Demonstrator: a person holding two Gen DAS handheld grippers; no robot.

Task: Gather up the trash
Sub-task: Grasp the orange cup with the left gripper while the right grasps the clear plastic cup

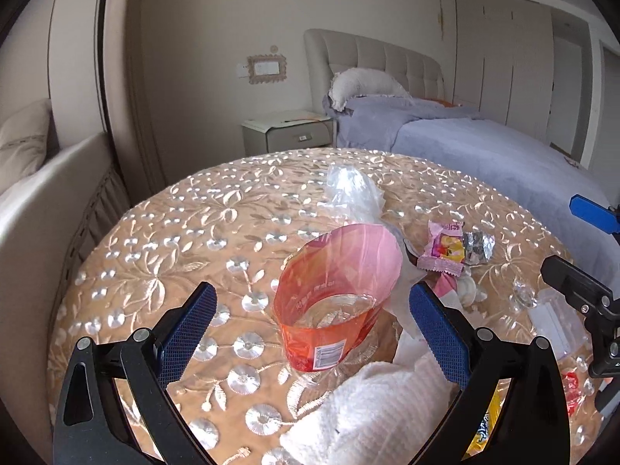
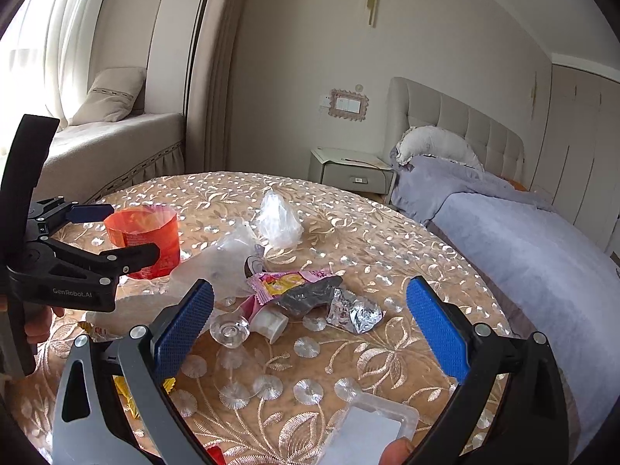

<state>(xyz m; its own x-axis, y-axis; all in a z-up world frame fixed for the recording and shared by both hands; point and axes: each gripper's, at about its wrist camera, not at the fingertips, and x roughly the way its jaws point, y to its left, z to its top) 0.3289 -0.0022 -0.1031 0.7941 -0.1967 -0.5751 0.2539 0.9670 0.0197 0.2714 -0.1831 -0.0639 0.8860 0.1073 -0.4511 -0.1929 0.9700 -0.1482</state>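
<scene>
An orange-red clear plastic cup (image 1: 333, 302) stands on the round embroidered table (image 1: 193, 224), between my left gripper's open fingers (image 1: 310, 310) but not clasped. It also shows in the right wrist view (image 2: 149, 238) with the left gripper (image 2: 116, 232) around it. My right gripper (image 2: 310, 310) is open and empty above a pile of trash: a pink candy wrapper (image 2: 283, 283), grey and silver foil (image 2: 348, 310), a small white cup (image 2: 269, 321) and clear plastic bags (image 2: 279, 221). White tissue (image 1: 360, 414) lies under the left gripper.
A clear plastic lid (image 2: 372, 422) and a clear stemmed glass (image 2: 230, 333) lie near the front edge. Yellow and red wrappers (image 2: 128, 391) lie at the left. A bed (image 2: 523, 240), a nightstand (image 2: 348, 172) and a window seat (image 2: 112, 147) surround the table.
</scene>
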